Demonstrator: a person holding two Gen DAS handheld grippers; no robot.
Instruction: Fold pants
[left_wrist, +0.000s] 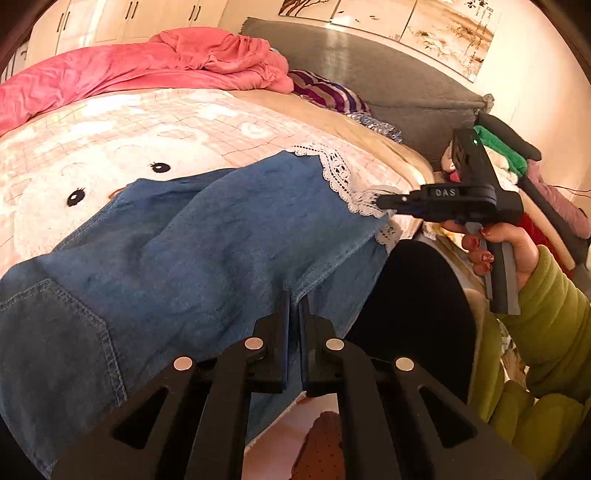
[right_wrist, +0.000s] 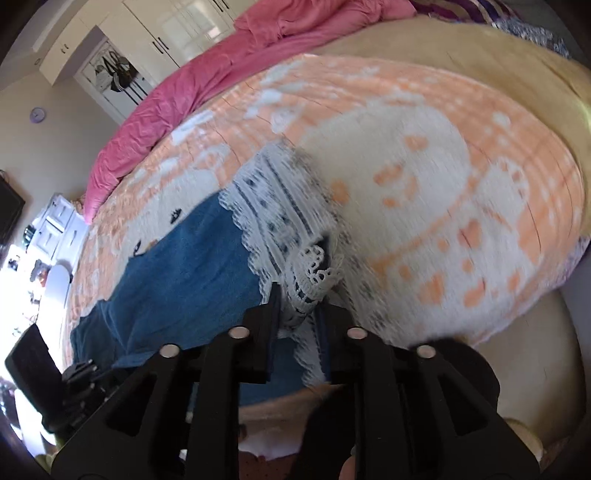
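Blue denim pants (left_wrist: 207, 236) with white lace hems (left_wrist: 340, 173) lie on the bed. My left gripper (left_wrist: 294, 299) is shut on the near seam edge of the pants, around mid-leg. My right gripper (left_wrist: 384, 202) shows at the right in the left wrist view, its tips at the lace hem. In the right wrist view the right gripper (right_wrist: 301, 295) is shut on the lace hem (right_wrist: 314, 273), with the denim (right_wrist: 192, 273) stretching away to the left. That view is motion-blurred.
The bed has a peach and white cartoon blanket (left_wrist: 122, 129). A pink quilt (left_wrist: 147, 66) is bunched along the far side, next to a striped pillow (left_wrist: 325, 92). A grey headboard (left_wrist: 388, 74) stands behind. Clothes are piled at the right (left_wrist: 517, 166).
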